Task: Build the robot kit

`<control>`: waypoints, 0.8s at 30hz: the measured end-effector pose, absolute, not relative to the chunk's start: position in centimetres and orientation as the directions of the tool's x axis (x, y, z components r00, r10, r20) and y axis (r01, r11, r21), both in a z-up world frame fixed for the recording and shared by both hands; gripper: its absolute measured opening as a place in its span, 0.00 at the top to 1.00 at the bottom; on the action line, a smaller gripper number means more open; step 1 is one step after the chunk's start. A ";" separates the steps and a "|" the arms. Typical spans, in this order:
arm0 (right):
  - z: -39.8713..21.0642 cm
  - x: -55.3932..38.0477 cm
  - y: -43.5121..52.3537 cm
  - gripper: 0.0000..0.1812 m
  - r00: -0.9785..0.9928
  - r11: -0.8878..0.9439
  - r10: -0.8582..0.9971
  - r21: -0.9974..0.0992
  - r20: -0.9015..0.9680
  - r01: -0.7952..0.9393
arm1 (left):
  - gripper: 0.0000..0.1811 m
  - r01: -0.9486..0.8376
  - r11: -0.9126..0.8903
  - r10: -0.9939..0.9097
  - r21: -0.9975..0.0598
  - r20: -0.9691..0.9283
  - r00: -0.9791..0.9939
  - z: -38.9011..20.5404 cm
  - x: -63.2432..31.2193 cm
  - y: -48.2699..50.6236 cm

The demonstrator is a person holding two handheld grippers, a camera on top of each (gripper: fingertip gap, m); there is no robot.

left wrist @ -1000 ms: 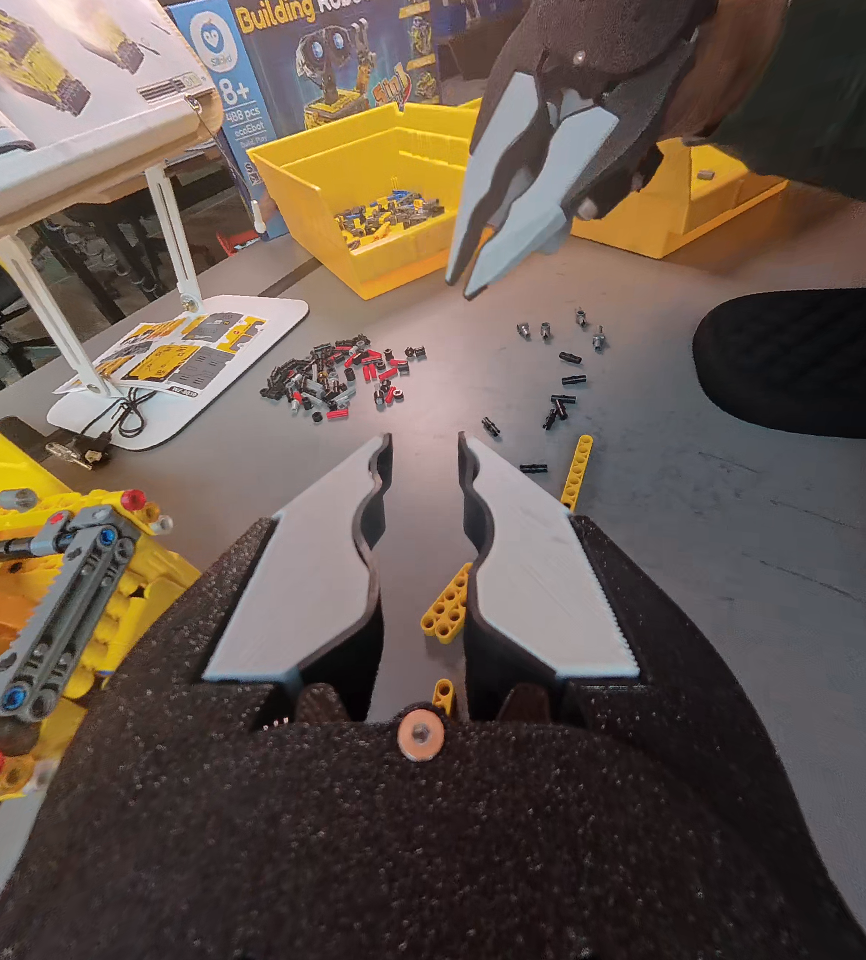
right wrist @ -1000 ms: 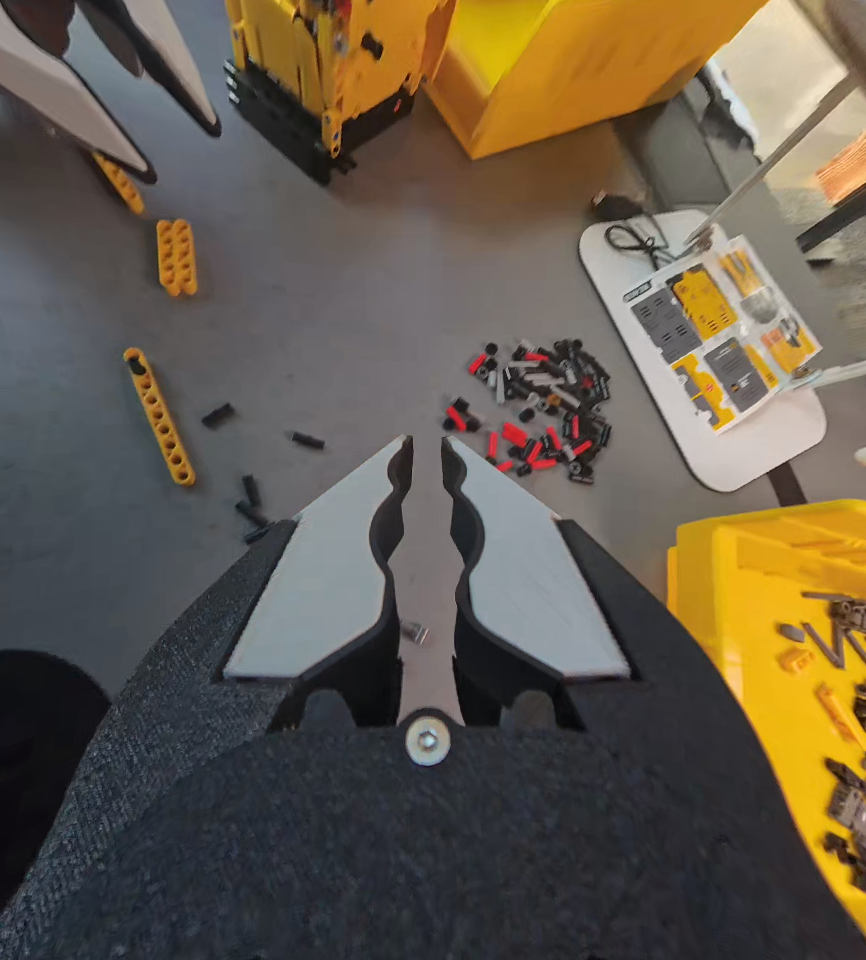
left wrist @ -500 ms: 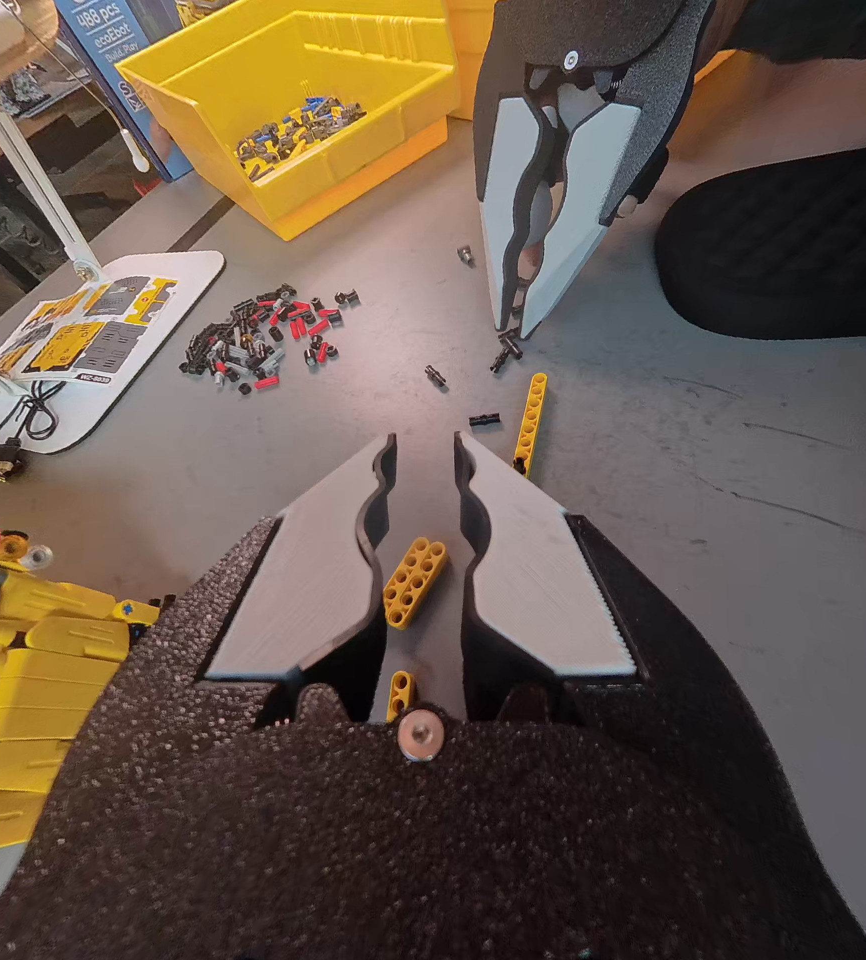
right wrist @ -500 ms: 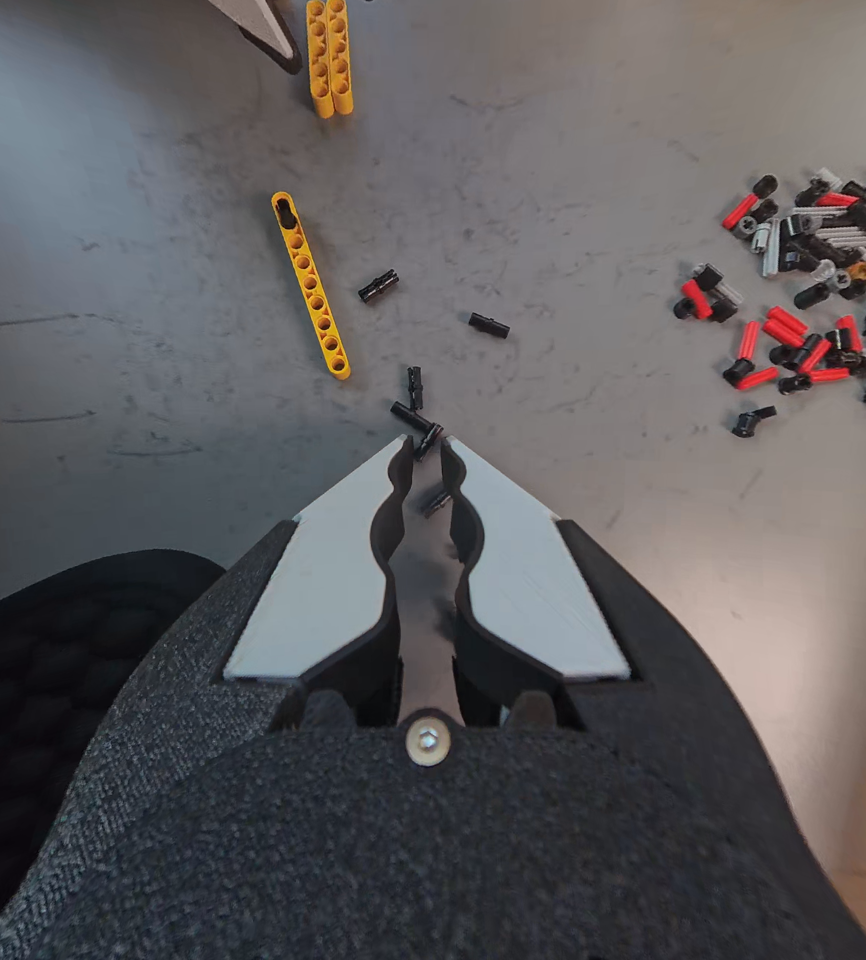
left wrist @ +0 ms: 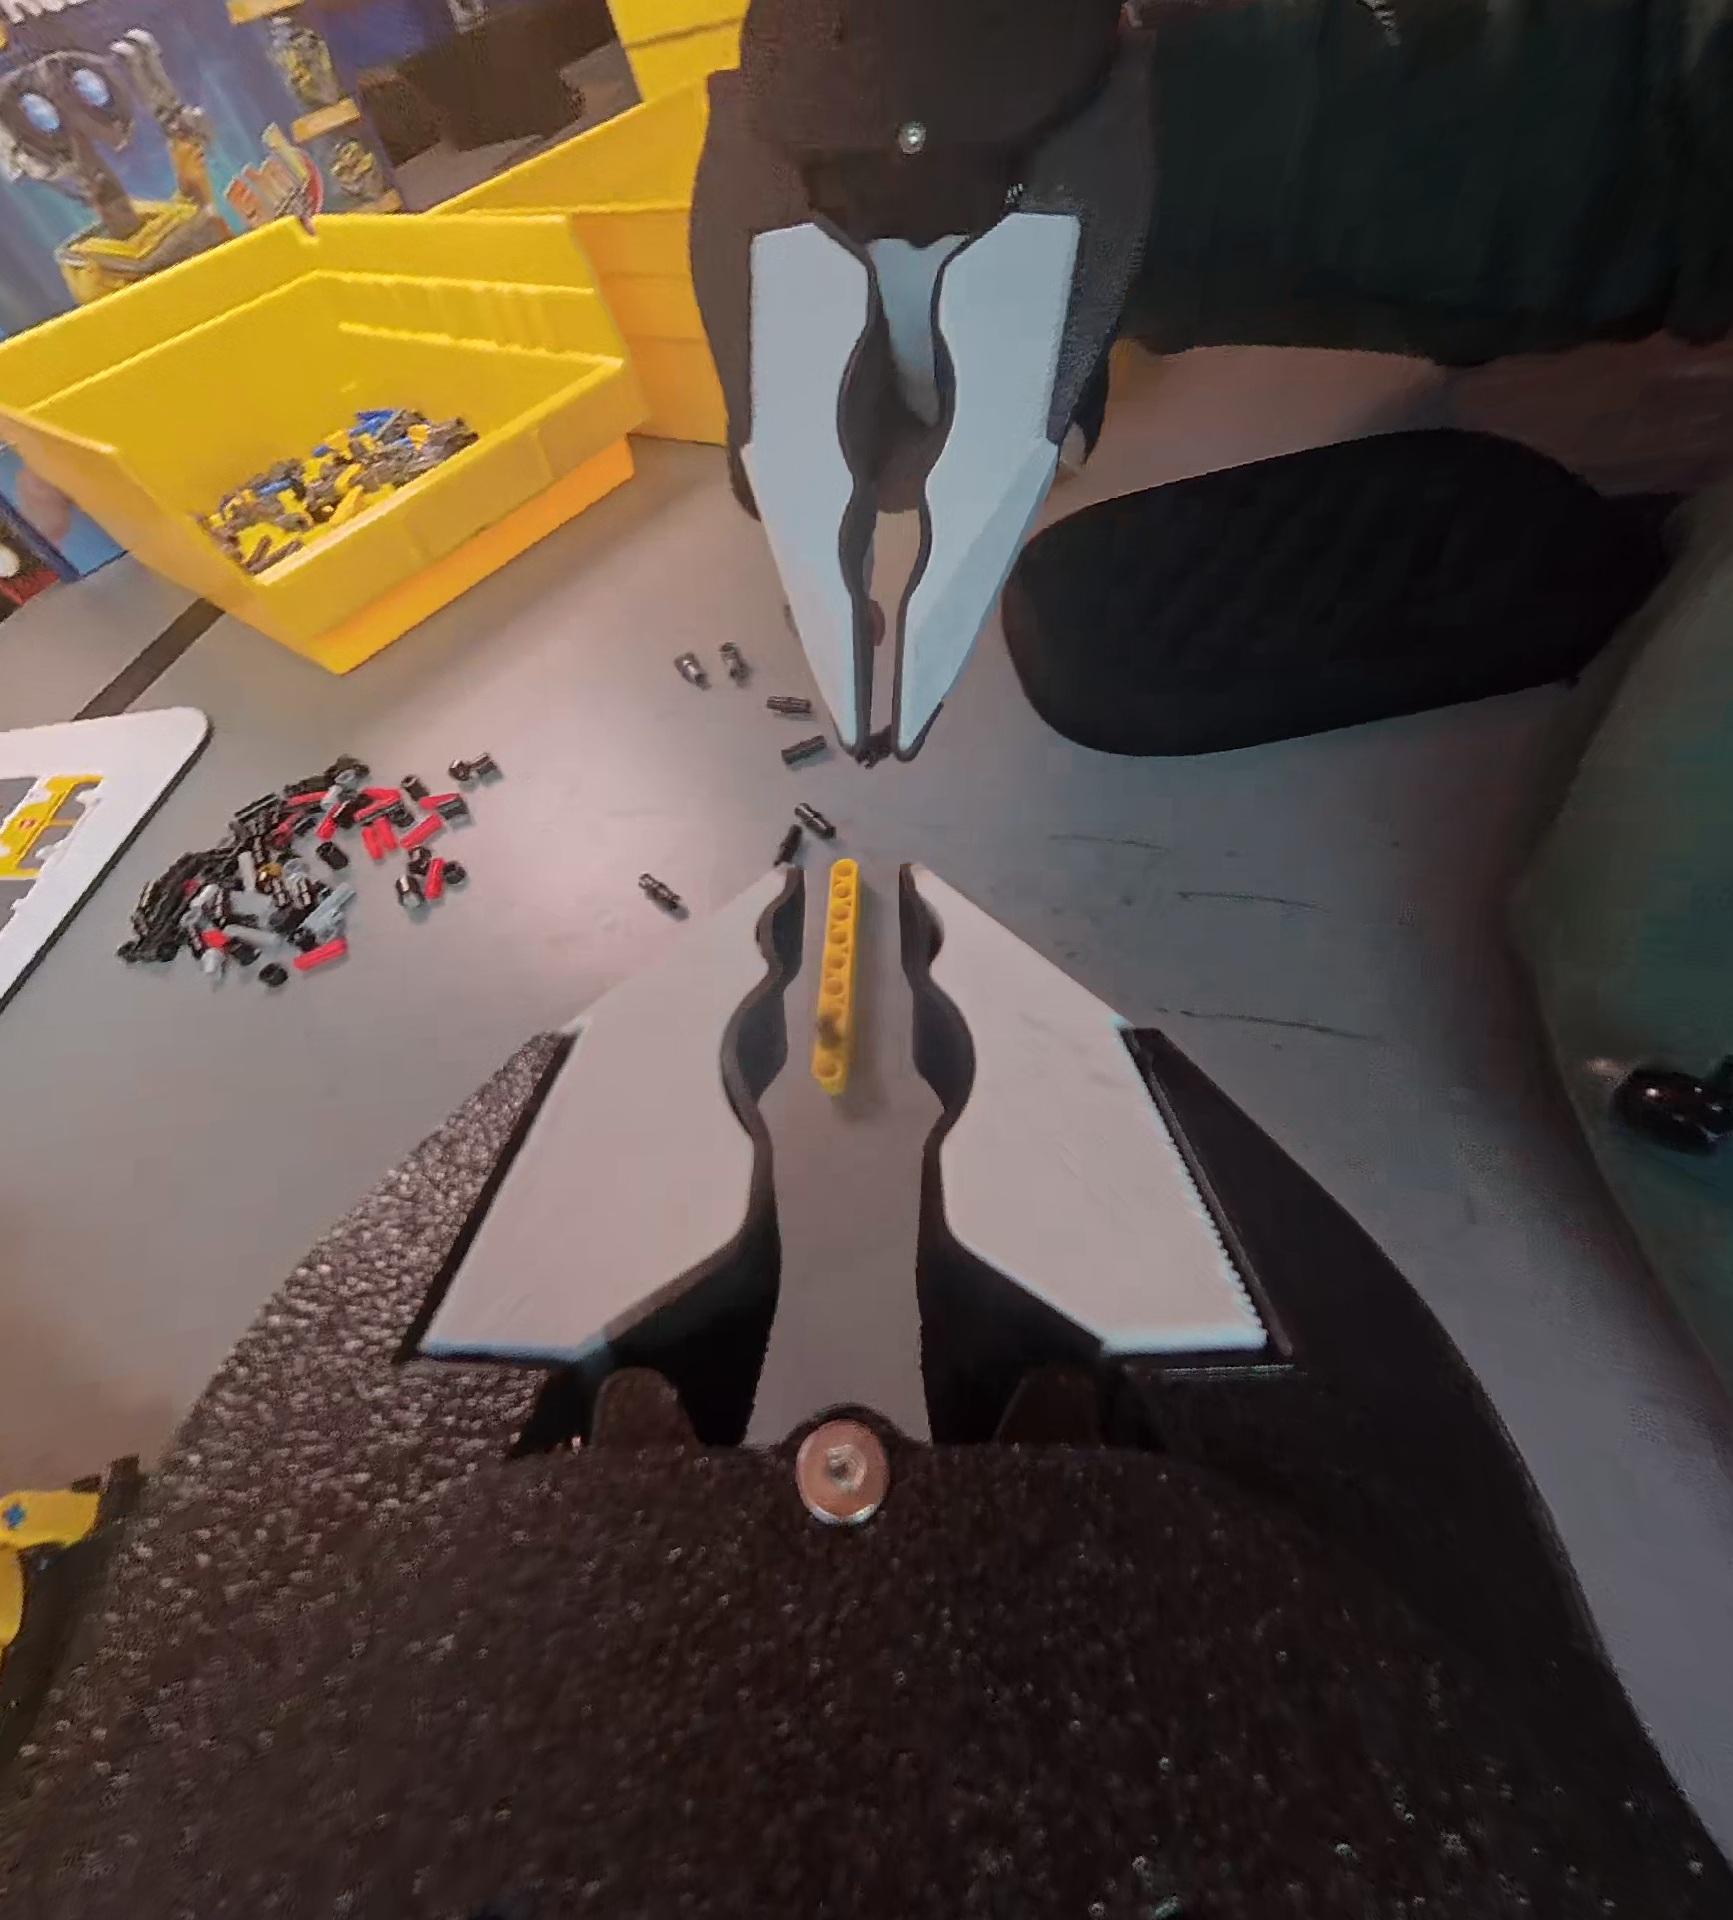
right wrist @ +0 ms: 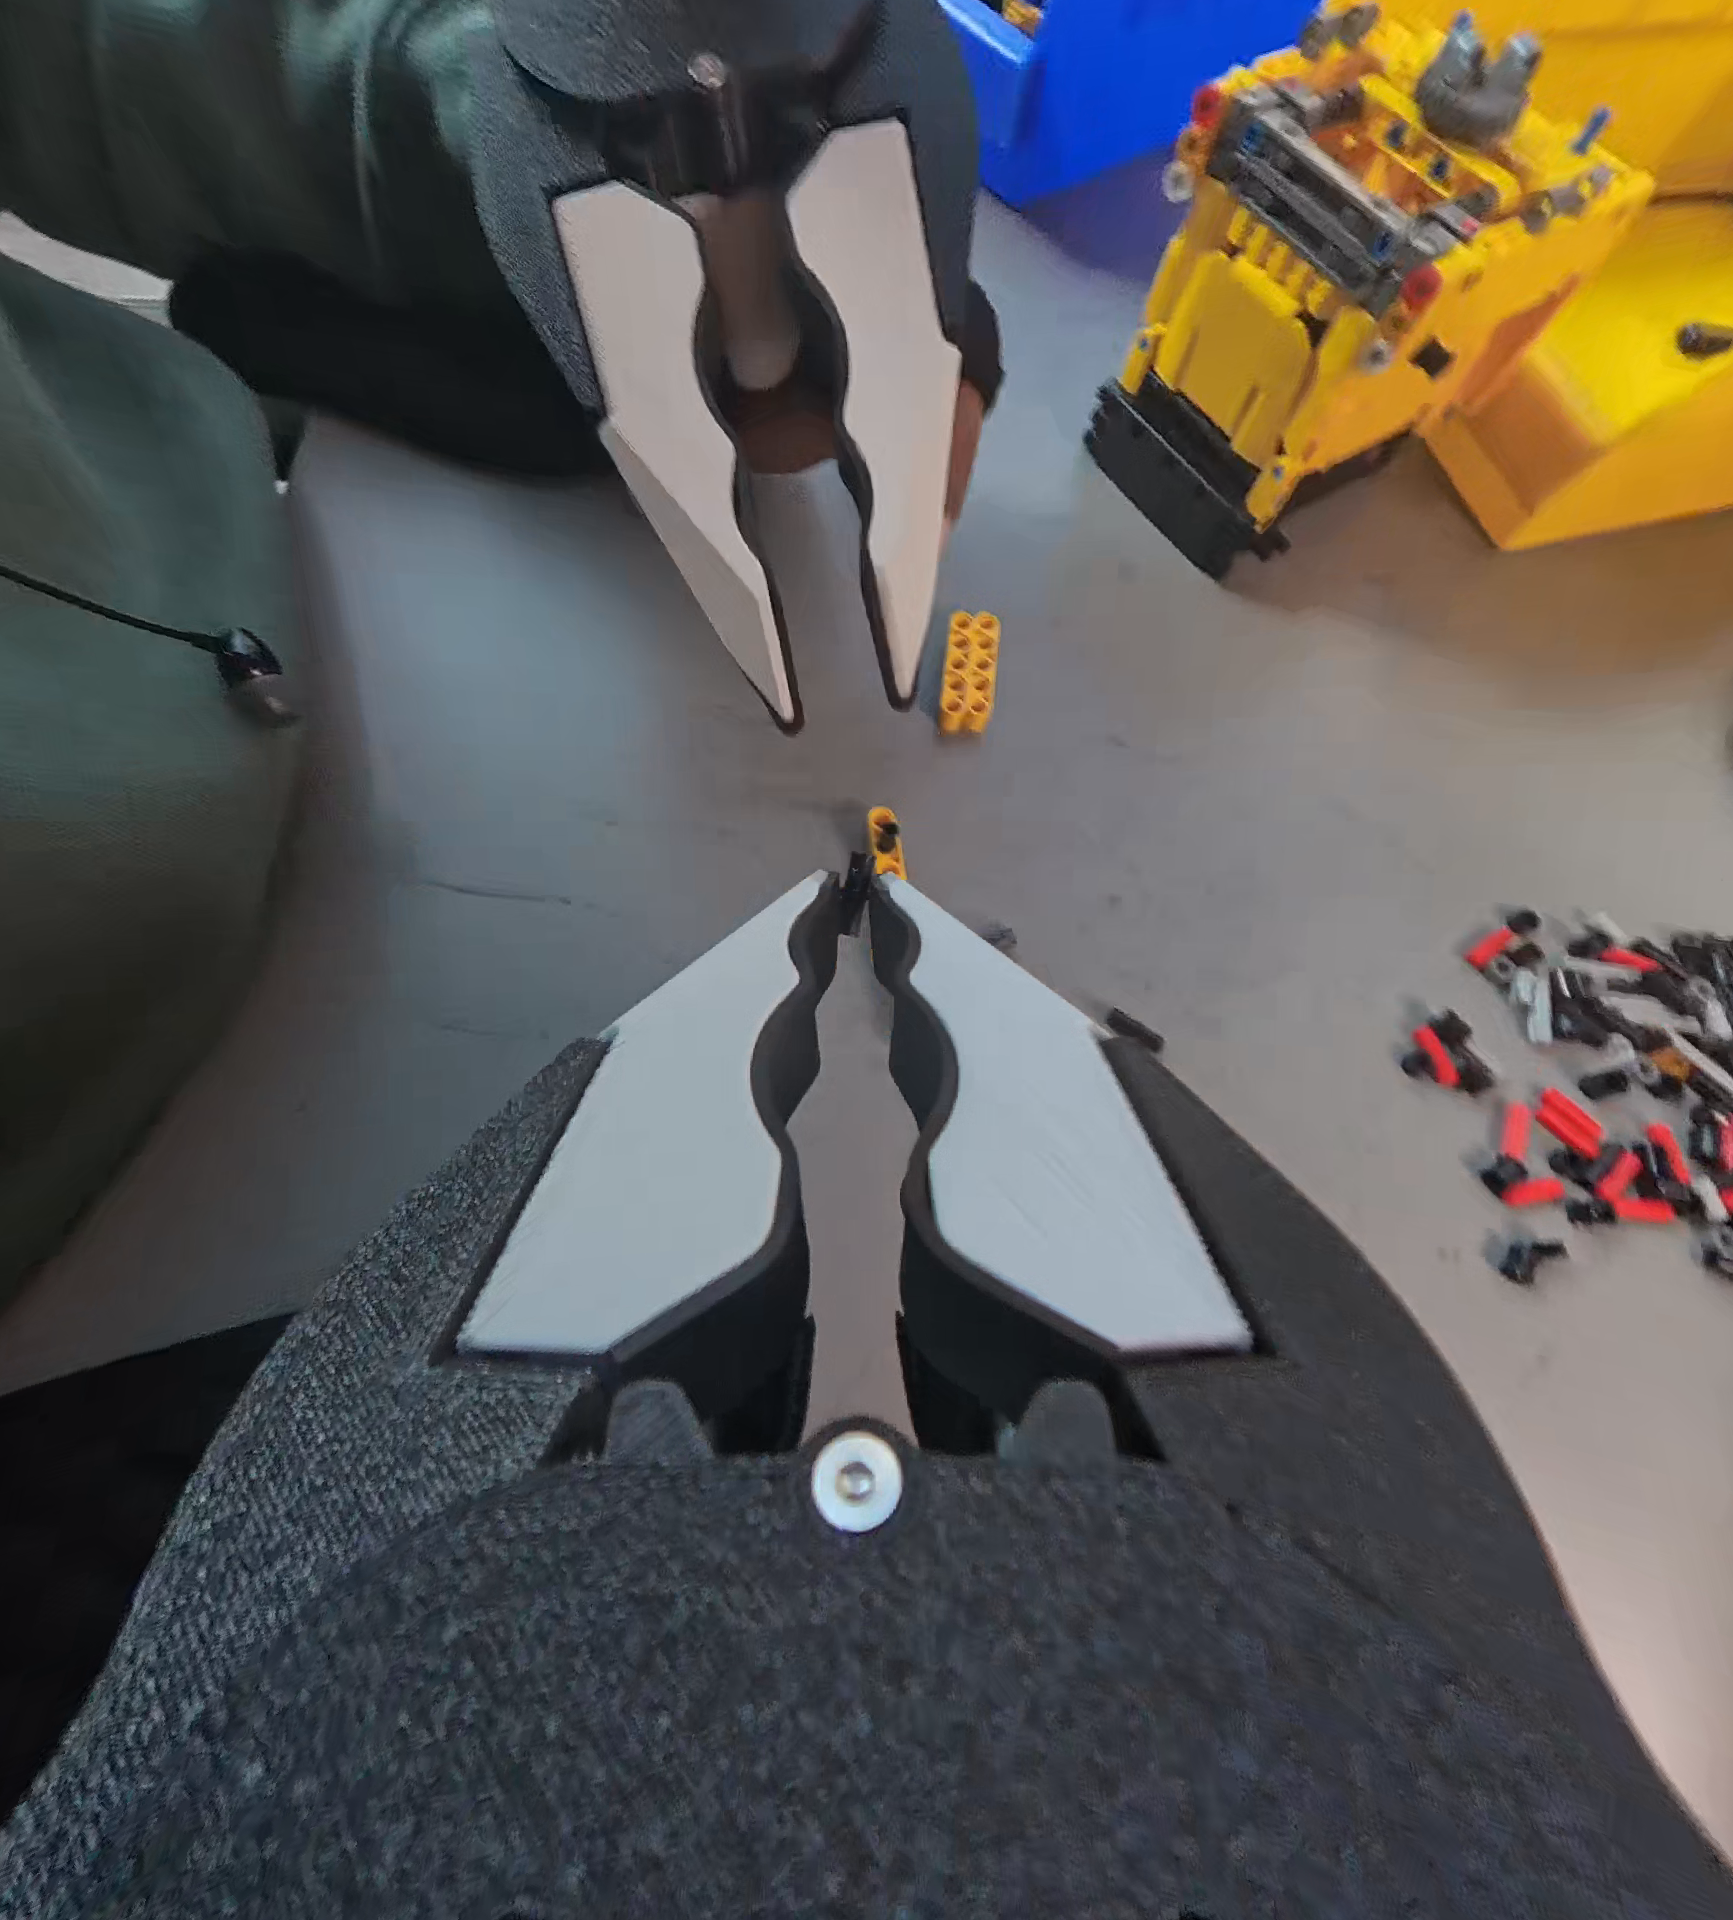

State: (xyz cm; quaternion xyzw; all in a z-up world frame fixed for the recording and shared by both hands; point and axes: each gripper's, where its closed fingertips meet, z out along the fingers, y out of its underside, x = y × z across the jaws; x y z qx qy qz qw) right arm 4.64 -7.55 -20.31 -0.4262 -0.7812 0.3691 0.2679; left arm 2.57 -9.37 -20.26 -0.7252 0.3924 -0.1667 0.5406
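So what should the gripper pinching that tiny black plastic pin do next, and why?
Probably ease the right gripper forward a little, toward the long yellow plastic beam with holes. Its jaws are shut on the small black plastic pin, and the beam lies just beyond its tips. The left gripper is open and holds nothing.

Matt grey table [left wrist: 1205,935], glossy yellow plastic bin [left wrist: 218,343]

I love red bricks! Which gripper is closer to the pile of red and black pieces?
Right, I think. The right gripper is beside the pile, its fingers pinching a small black pin. The left gripper hangs farther off, near the short yellow beam.
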 end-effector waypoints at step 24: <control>-18.7 2.1 -10.2 0.97 -0.556 0.217 0.831 -0.921 0.001 0.322 | 0.98 -0.281 -0.089 -0.761 -0.956 -0.117 0.638 -18.3 2.9 -9.9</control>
